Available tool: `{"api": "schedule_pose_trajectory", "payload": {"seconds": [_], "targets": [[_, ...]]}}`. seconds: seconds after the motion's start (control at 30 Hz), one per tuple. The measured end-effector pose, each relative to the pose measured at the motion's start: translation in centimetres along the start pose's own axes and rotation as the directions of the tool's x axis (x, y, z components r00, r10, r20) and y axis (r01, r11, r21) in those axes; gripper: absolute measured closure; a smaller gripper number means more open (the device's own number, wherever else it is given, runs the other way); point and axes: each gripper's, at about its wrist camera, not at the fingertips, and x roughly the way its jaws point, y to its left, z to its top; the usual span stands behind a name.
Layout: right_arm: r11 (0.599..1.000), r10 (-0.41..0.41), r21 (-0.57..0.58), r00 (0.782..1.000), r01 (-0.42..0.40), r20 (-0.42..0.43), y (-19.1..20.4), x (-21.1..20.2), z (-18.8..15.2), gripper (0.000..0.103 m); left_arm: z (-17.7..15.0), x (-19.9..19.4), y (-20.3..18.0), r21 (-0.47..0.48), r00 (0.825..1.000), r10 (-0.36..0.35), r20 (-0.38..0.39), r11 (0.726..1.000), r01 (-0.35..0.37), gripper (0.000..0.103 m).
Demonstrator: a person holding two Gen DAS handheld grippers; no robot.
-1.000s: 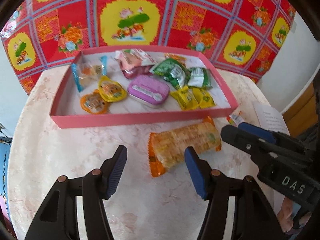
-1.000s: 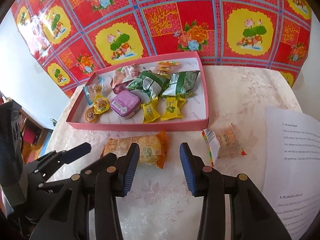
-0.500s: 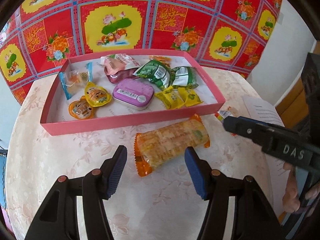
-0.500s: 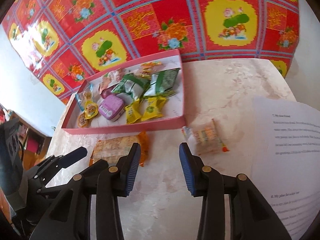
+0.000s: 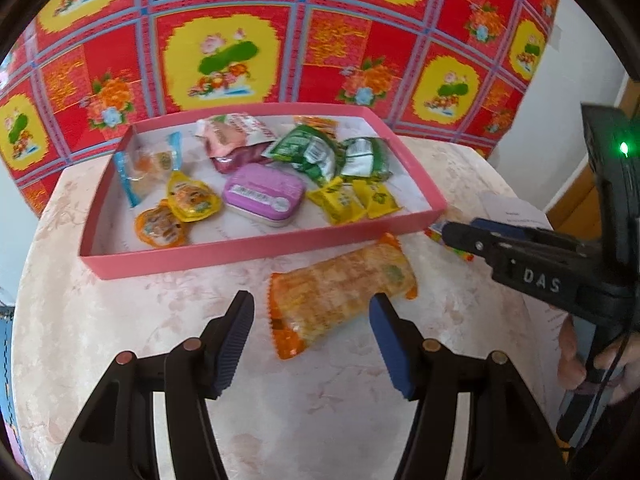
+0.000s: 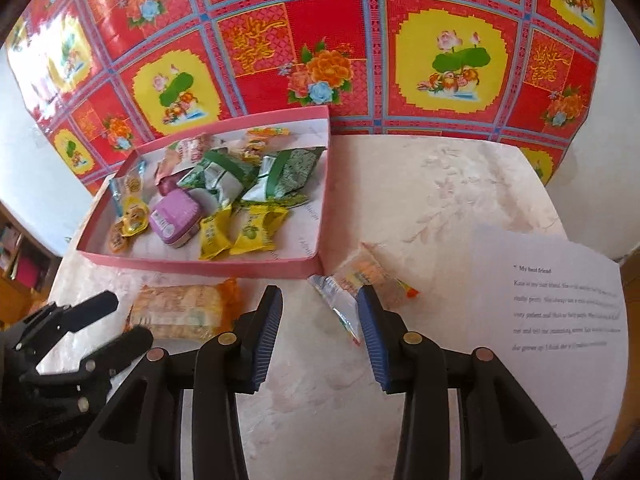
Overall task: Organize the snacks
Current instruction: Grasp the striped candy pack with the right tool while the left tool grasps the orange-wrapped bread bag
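A pink tray (image 5: 248, 249) (image 6: 224, 265) holds several snacks, among them a purple tin (image 5: 264, 194) (image 6: 176, 218), green packs and yellow sweets. An orange cracker pack (image 5: 340, 292) (image 6: 182, 311) lies on the table in front of the tray. My left gripper (image 5: 312, 332) is open, its fingers on either side of that pack's near end. A small clear snack pack (image 6: 360, 284) lies right of the tray. My right gripper (image 6: 318, 332) is open just in front of it, the right fingertip over its edge.
A printed paper sheet (image 6: 560, 312) lies on the marble table at the right. A red and yellow patterned cloth (image 6: 360, 48) hangs behind the table. The right gripper's body (image 5: 540, 276) shows at the right of the left wrist view.
Both grippers have moved forward. The cracker pack now sits between the left fingers, and the small clear pack has come up to the right fingertips. Both stay open.
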Motion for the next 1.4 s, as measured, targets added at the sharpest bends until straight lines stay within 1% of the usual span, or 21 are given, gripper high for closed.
{"api": "schedule_pose_trajectory", "payload": {"seconds": [0.07,0.2,0.3,0.37,0.5,0.57,0.73,0.8,1.0,1.13,1.27,1.4], "targets": [[1.000,-0.011,0.011,1.000,0.010,0.004,-0.3,0.1,0.2,0.061,0.1,0.4,-0.4,0.010,1.000,-0.001,-0.007,1.000,0.001,0.040],[0.999,-0.047,-0.008,0.999,0.047,0.002,-0.3,0.7,0.5,0.059,0.3,1.2,-1.1,0.039,0.999,0.000,-0.033,0.999,0.001,0.039],[0.999,-0.049,-0.018,0.999,0.049,-0.002,-0.3,1.5,0.7,0.059,0.5,1.6,-1.6,0.064,0.999,-0.004,-0.034,0.998,0.007,0.037],[0.998,-0.050,-0.032,0.999,0.049,-0.011,-0.2,1.9,0.7,0.059,0.6,1.8,-1.7,0.082,1.000,-0.003,-0.030,0.997,0.006,0.036],[0.998,-0.042,-0.052,0.999,0.042,0.002,-0.1,2.0,0.5,0.059,1.0,2.2,-1.8,0.104,1.000,-0.014,-0.023,0.994,0.016,0.035],[0.999,-0.033,-0.043,0.999,0.033,0.002,-0.3,2.0,0.5,0.059,1.0,2.3,-1.7,0.099,1.000,-0.011,-0.023,0.995,0.014,0.034],[0.999,-0.036,-0.035,0.999,0.037,0.010,-0.4,1.6,0.4,0.070,0.8,2.3,-1.4,0.069,1.000,-0.004,-0.026,0.998,0.006,0.033],[1.000,-0.021,-0.023,1.000,0.021,0.002,-0.5,1.4,0.2,0.071,0.7,2.1,-1.2,0.059,1.000,0.005,-0.025,0.998,-0.003,0.033],[1.000,-0.007,-0.004,1.000,0.007,-0.013,-0.3,0.5,-0.7,0.072,0.4,1.7,-0.4,0.027,0.999,0.030,-0.034,0.999,-0.029,0.034],[1.000,0.004,0.009,1.000,-0.004,-0.022,-0.2,-0.4,-1.2,0.072,0.3,1.1,0.4,-0.001,0.999,0.036,-0.023,0.999,-0.036,0.034],[1.000,0.027,0.006,0.999,-0.027,-0.036,0.1,-1.0,-1.6,0.072,0.5,0.8,1.2,-0.028,0.999,0.030,-0.013,0.999,-0.031,0.034],[0.997,0.074,-0.010,0.996,-0.074,-0.041,1.3,-0.7,-1.7,0.072,0.7,1.2,1.3,-0.036,1.000,0.022,-0.016,0.999,-0.022,0.034]]}}
